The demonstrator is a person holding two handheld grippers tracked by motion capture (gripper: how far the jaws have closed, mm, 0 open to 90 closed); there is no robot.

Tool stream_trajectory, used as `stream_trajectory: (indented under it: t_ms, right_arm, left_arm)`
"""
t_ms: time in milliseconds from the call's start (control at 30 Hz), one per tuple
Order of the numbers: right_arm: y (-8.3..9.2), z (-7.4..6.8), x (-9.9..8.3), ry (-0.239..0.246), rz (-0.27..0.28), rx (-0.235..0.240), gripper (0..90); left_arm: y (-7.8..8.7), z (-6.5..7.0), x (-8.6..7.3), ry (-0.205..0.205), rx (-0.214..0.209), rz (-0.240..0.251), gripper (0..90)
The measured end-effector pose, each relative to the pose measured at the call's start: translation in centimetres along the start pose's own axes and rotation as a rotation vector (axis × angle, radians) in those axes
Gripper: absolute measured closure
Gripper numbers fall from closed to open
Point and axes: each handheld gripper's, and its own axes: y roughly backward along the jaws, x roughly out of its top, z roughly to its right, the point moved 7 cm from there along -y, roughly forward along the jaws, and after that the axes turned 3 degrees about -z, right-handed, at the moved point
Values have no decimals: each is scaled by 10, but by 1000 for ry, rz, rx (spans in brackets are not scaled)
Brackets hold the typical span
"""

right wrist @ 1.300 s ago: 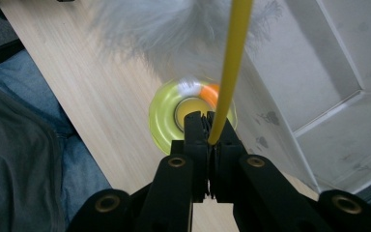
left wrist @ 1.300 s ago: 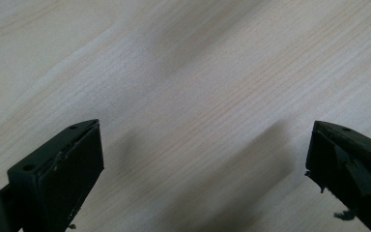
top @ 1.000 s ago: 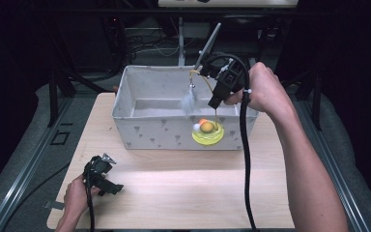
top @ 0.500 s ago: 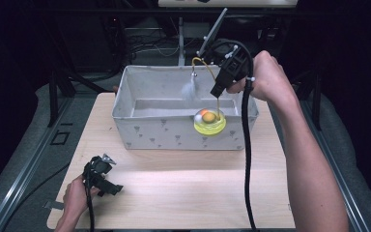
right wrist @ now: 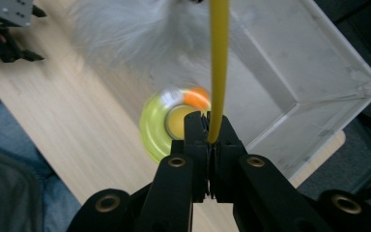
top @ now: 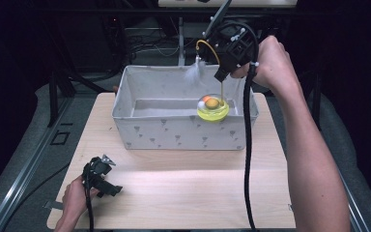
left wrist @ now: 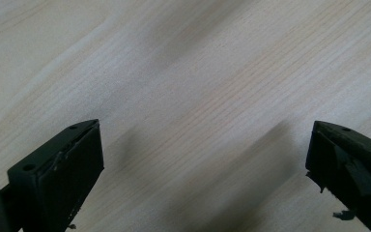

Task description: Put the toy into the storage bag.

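A pale wooden table [top: 183, 193] with straight grain sits in the middle of a dark room, lit from above so that its top glows against black surroundings. Grey floor [top: 34, 125] shows at 9 o'clock, crossed by a metal rail [top: 24, 179]. At 12 o'clock, tangled cables [top: 149, 43] and a metal post [top: 180, 38] stand in shadow.

One bin [top: 183, 133], one cat toy [top: 212, 107], two grippers [top: 229, 58], one table [top: 188, 193].

Left tool [left wrist: 205, 183] jaws wide apart over bare wooden tabletop [left wrist: 198, 87].
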Motion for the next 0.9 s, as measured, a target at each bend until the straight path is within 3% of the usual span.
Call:
stream_trajectory:
  t_ms: [467, 767, 900]
  right_arm:
    - [-2, 28, 11, -97, 46, -18, 884]
    - [-13, 51, 19, -145, 66, -84, 884]
    - [-18, 58, 19, -167, 65, -90, 883]
  left_arm:
    - [-2, 1, 2, -11, -1, -10, 0]
    - [-1, 0, 2, -6, 2, -7, 0]
    - [-1, -1, 2, -5, 2, -6, 0]
